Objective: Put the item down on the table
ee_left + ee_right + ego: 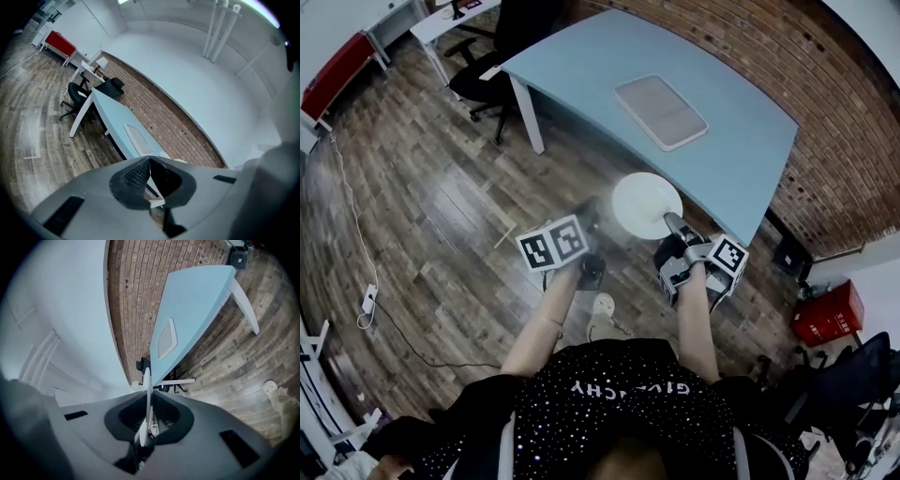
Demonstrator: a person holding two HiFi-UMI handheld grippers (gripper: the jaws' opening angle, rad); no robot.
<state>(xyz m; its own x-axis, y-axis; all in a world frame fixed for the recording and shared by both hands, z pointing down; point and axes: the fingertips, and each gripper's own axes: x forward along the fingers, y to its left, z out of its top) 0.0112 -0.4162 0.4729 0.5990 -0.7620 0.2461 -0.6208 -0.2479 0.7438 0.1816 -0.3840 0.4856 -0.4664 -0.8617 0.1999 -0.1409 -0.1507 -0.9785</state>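
Our right gripper [671, 225] is clamped on the rim of the white plate [645, 203], holding it roughly level just off the near edge of the blue table [581, 66]. Our left gripper [587, 217] is closed on nothing beside it. The table lies straight ahead of the plate, so we judge the right arm should carry it forward past that edge, short of the tray [661, 112] at the table's middle.

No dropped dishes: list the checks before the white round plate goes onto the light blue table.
1. Right gripper shut on the white round plate: ok.
2. Plate over the light blue table: not ok, mostly short of its near edge.
3. Bare landing spot: ok; the grey rectangular tray lies farther in.
4. Left gripper shut, empty, apart from the plate: ok.
5. Plate level with the tabletop: cannot tell.
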